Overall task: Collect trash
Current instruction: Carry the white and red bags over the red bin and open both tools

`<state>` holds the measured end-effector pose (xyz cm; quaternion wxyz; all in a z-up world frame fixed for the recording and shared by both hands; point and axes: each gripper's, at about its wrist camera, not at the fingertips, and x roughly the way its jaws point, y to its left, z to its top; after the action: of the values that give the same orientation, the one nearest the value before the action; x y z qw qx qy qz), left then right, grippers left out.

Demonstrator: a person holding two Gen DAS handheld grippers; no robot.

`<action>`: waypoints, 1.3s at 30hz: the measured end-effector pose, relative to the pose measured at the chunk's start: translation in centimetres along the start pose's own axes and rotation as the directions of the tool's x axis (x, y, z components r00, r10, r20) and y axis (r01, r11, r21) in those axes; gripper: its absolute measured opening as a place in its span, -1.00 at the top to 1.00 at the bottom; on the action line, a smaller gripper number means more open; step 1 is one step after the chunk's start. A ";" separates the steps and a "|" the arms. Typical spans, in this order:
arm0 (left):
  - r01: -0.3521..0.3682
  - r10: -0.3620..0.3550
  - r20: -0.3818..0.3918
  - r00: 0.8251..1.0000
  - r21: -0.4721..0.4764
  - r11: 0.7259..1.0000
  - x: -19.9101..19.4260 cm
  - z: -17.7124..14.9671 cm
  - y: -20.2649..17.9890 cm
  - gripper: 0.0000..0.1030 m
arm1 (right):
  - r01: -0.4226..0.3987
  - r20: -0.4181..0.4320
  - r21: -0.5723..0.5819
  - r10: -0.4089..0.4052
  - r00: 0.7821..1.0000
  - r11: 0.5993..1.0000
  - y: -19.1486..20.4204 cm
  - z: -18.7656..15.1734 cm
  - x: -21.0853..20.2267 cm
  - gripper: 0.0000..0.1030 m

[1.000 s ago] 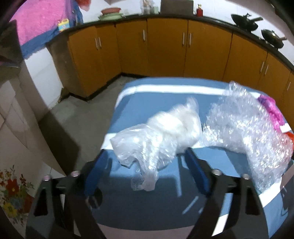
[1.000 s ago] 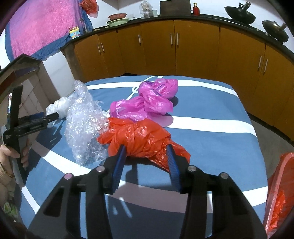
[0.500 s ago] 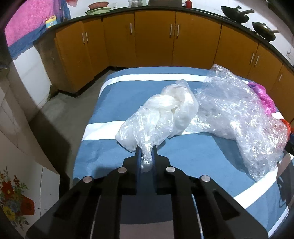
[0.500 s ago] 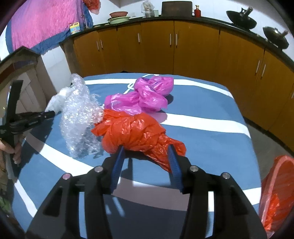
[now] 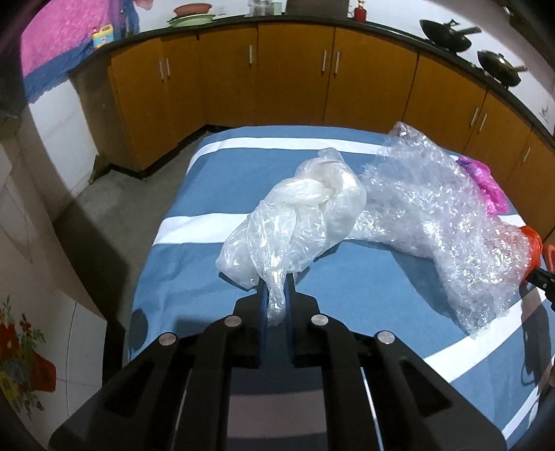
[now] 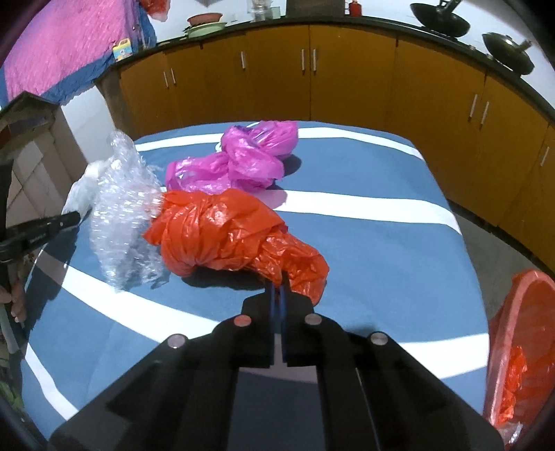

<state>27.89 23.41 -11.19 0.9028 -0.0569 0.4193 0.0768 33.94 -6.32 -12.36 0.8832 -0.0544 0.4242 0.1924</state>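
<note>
A knotted clear plastic bag (image 5: 298, 222) lies on the blue-and-white striped table (image 5: 222, 173). My left gripper (image 5: 276, 295) is shut on the bag's near tail. Beside it to the right sprawls a sheet of bubble wrap (image 5: 440, 211). In the right wrist view a crumpled orange plastic bag (image 6: 225, 232) lies mid-table, and my right gripper (image 6: 278, 295) is shut on its near end. Behind the orange bag sits a pink plastic bag (image 6: 242, 159). The bubble wrap (image 6: 121, 208) touches the orange bag's left side, and the left gripper (image 6: 66, 218) shows at the left edge.
An orange bin with an orange liner (image 6: 520, 347) stands off the table's right edge. Orange cabinets (image 5: 295, 76) run along the far wall, with pans (image 5: 447, 31) on the counter. A tiled wall and floor (image 5: 104, 222) lie to the left. A person's hand (image 6: 17, 305) shows at far left.
Both grippers went from open to shut: the left closed on the clear bag's tail first, then the right closed on the orange bag's near end. Neither bag has left the table.
</note>
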 end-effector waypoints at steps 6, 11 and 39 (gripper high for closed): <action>0.007 -0.005 0.031 0.999 -0.053 0.999 -2.4 -1.0 0.6 0.84 | -0.005 0.031 0.057 0.003 1.000 0.998 -1.4 -1.4 -3.2 0.93; 0.011 -0.005 0.061 0.998 -0.101 0.995 -4.9 -1.9 1.0 0.84 | 0.012 0.046 0.104 -0.017 0.999 0.995 -3.1 -2.8 -5.6 0.93; 0.323 -0.341 0.204 0.917 0.117 0.939 -17.0 -1.9 -19.1 0.84 | 0.164 0.216 0.420 -0.274 0.937 0.893 -14.6 -10.3 -24.1 0.93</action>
<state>19.20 2.84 1.38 0.9453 -0.0817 0.3032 -0.0889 18.48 -29.51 -1.31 0.9413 0.1036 0.3212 0.0066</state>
